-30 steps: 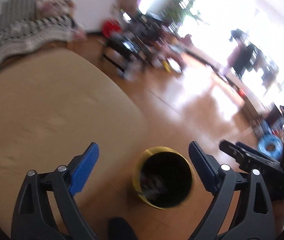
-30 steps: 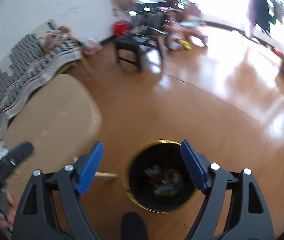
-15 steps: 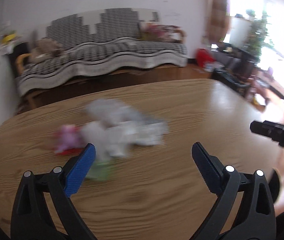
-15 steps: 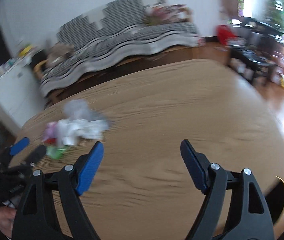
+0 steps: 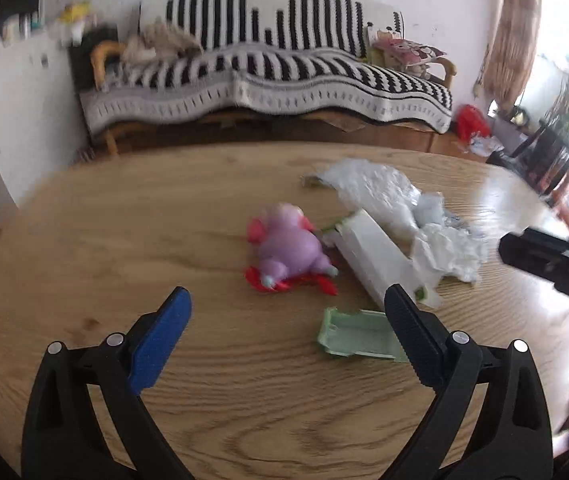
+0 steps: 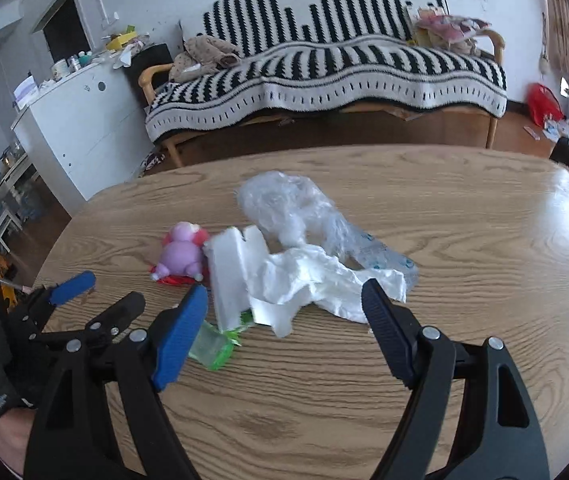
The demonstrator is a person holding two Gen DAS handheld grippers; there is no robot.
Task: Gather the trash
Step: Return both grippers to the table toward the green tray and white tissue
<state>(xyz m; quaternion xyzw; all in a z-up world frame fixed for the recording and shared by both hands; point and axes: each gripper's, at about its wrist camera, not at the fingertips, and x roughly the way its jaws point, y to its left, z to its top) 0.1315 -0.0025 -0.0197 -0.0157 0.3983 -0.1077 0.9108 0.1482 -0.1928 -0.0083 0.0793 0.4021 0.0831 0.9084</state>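
Sitting mid-tabletop point(image 6: 464, 240): the trash pile, nothing picked at this instant. Crumpled white tissue point(image 6: 316, 280) is dead centre in the right wrist view, touching a white carton point(image 6: 232, 276) at its 9 o'clock and a clear plastic bag point(image 6: 292, 208) at its 12. A green wrapper point(image 6: 214, 346) lies at the tissue's 7 o'clock, right by the blue pad. A purple plush toy point(image 6: 182, 254) sits at 10 o'clock, on something red; probably not trash.

Right gripper point(image 6: 284, 332) spread wide, empty, lined up on the tissue from 6 o'clock. Left gripper point(image 5: 288, 332) also wide and empty, low over the tabletop, green wrapper point(image 5: 358, 336) partly behind its right pad.

Step looks like approach for a pick. Next move calls for the right gripper going forward and down to straddle the tissue, then closing. Tissue overlaps the carton and bag, so a deep bite may drag those along.
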